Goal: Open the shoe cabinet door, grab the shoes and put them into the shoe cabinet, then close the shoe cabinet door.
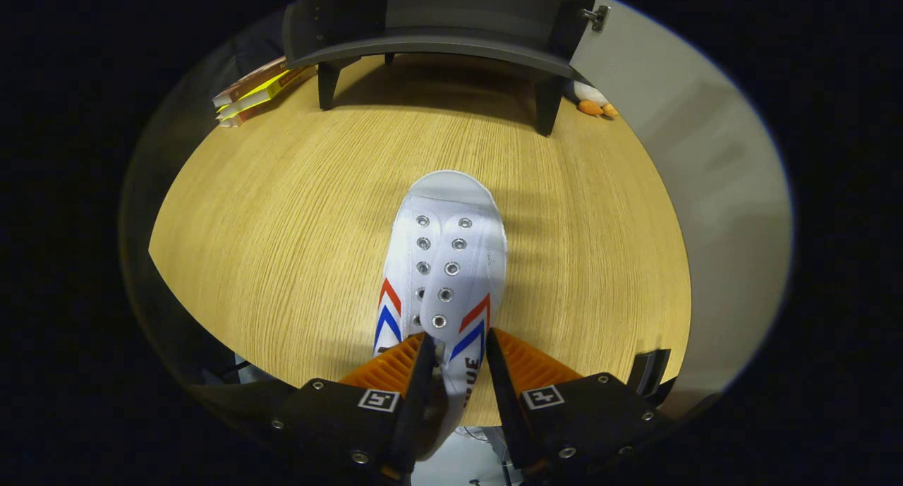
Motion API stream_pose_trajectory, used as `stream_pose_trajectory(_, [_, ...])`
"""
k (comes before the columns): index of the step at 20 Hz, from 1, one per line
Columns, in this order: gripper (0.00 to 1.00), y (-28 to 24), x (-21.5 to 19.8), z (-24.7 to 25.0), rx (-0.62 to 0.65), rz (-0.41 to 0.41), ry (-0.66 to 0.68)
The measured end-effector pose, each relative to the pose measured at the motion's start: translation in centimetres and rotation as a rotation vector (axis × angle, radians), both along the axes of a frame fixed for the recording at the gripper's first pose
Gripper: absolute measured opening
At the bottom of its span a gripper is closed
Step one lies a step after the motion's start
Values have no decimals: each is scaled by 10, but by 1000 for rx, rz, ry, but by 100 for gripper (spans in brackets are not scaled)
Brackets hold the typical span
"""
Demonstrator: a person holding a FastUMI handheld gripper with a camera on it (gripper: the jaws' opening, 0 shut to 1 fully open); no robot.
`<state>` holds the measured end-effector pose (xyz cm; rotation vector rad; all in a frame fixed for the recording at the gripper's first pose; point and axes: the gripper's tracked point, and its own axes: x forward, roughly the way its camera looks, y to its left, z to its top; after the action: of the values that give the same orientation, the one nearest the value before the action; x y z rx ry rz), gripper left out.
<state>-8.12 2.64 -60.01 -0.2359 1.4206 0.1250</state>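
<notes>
- Gripper view: we see the gripper [456,345] pinching a white shoe [444,260] at its heel end, one finger pressed against each side of the collar.
- We see the shoe's toe pointing straight ahead of the fingers, over the wooden tabletop [282,225]; we cannot tell whether its sole touches the wood or hangs just above it.
- We note red and blue chevron stripes on both flanks of the shoe and two rows of metal eyelets with no lace.
- Beyond the toe, well apart from it, we find the dark shoe cabinet [437,27] on short legs, its front open and its grey door [677,140] swung out on the right.
- We spot stacked books [257,91] left of the cabinet and a plush toy [591,99] behind its right leg.
</notes>
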Motion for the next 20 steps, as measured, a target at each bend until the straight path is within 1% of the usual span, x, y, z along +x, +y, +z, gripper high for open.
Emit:
stream_pose_trajectory(4, [38, -4, 2, 1, -16, -15, 1])
stream_pose_trajectory(6, [26, -8, 4, 0, -60, -31, -7])
stream_pose_trajectory(7, [13, -10, 4, -2, -78, -29, -15])
stream_pose_trajectory(8, [9, -12, 5, 0, -95, -32, -23])
stream_pose_trajectory(9, [3, -11, 6, 2, -101, -32, -27])
stream_pose_trajectory(10, [1, -12, 5, 3, -92, -37, -26])
stream_pose_trajectory(13, [0, -12, 4, 6, -30, -94, -25])
stream_pose_trajectory(15, [0, -18, 12, 3, -18, -82, -38])
stream_pose_trajectory(20, [0, -20, 20, 22, 7, -55, -103])
